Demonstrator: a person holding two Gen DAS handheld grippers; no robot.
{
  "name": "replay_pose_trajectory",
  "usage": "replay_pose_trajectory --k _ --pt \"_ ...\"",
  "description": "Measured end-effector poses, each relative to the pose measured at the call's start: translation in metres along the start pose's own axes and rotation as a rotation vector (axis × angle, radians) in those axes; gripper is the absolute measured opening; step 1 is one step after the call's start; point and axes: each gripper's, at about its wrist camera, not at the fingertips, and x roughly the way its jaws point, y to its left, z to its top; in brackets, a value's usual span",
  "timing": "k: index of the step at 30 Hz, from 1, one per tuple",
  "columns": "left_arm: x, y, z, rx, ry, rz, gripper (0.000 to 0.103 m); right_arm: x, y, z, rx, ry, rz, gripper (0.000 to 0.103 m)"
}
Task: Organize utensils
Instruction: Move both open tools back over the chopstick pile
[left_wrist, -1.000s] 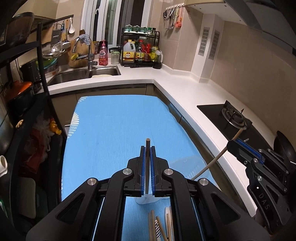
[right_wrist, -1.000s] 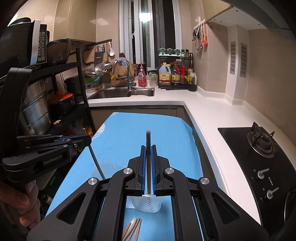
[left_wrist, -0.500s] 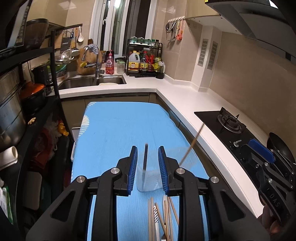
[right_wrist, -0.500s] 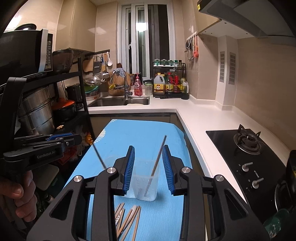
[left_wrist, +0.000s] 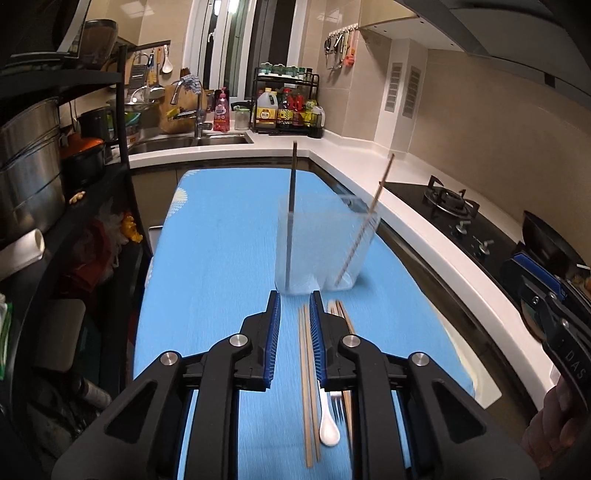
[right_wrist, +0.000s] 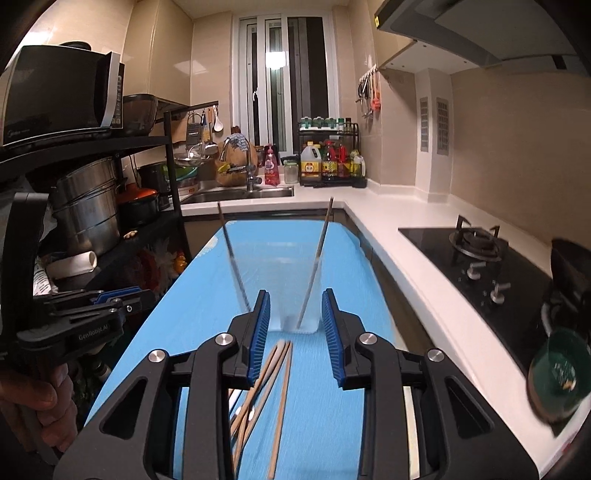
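A clear plastic cup (left_wrist: 323, 243) stands on the blue table (left_wrist: 221, 229) and holds a dark chopstick (left_wrist: 291, 206) and a light wooden chopstick (left_wrist: 369, 218). The cup (right_wrist: 295, 273) shows in the right wrist view with both sticks leaning apart. My left gripper (left_wrist: 294, 306) is open and empty, just behind the cup. My right gripper (right_wrist: 295, 310) is open and empty, also behind the cup. Loose wooden chopsticks (left_wrist: 306, 380), a white spoon (left_wrist: 328, 424) and a fork (left_wrist: 337, 402) lie under the left gripper. Several chopsticks (right_wrist: 273, 384) lie under the right gripper.
A white counter (left_wrist: 369, 162) runs along the right with a black gas hob (left_wrist: 450, 203). A sink (left_wrist: 192, 140) and bottle rack (left_wrist: 288, 107) stand at the back. A black shelf with pots (left_wrist: 33, 166) lines the left.
Both grippers let go of their chopsticks, which now stand in the cup. Both grippers have opened and pulled back toward the near end of the table.
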Motion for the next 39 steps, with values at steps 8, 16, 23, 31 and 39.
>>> replay_pose_trajectory --k 8,16,23,31,39 --pt "-0.007 -0.004 -0.067 -0.003 -0.037 -0.029 0.014 -0.011 0.0 -0.067 0.037 0.02 0.023 0.011" --pt "0.006 -0.008 -0.117 -0.003 -0.018 -0.002 0.014 0.01 0.008 -0.125 0.022 0.117 -0.003 0.011" --pt "0.017 -0.004 -0.14 -0.01 0.016 0.016 0.014 0.029 0.006 -0.143 0.047 0.181 -0.006 0.021" --pt "0.035 -0.001 -0.152 -0.024 0.071 0.029 0.015 0.05 0.005 -0.157 0.065 0.256 0.003 0.027" --pt "0.038 0.0 -0.156 -0.037 0.082 0.014 0.015 0.063 0.008 -0.167 0.054 0.301 0.005 0.027"
